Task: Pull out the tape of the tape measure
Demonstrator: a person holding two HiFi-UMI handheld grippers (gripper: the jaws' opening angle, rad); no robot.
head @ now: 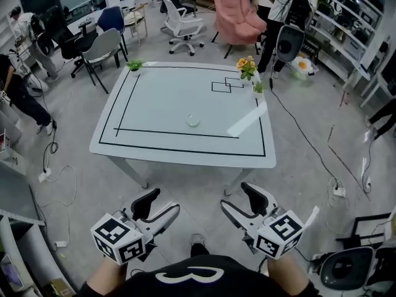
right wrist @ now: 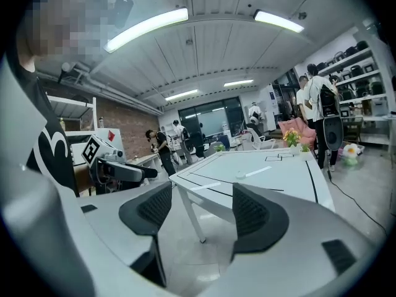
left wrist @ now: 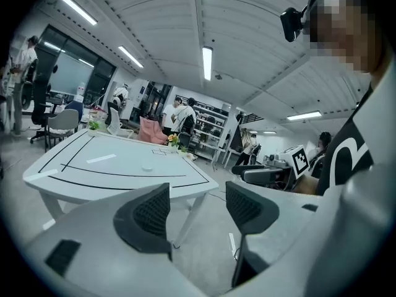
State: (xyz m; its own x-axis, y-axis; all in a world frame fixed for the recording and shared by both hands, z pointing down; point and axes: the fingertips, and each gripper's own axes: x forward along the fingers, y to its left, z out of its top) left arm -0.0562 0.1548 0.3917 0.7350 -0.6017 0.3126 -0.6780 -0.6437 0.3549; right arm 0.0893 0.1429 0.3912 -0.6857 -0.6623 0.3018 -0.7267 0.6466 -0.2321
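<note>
We see a white counter point(head: 167, 104) ruled with thin black lines, a pale tape measure point(head: 193, 121), orange-and-yellow flowers point(head: 246, 64) and a pink armchair point(head: 238, 17). The left gripper point(head: 162, 202) and right gripper point(head: 235, 195) wear black-and-white square markers; their jaws are black.

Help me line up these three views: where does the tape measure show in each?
Head view: tape measure centre, on the table, toward its near edge.
Left gripper view: tape measure left of centre, mid-tabletop.
Right gripper view: tape measure right of centre, on the tabletop.
Shared landmark: orange flowers at a table corner.
</note>
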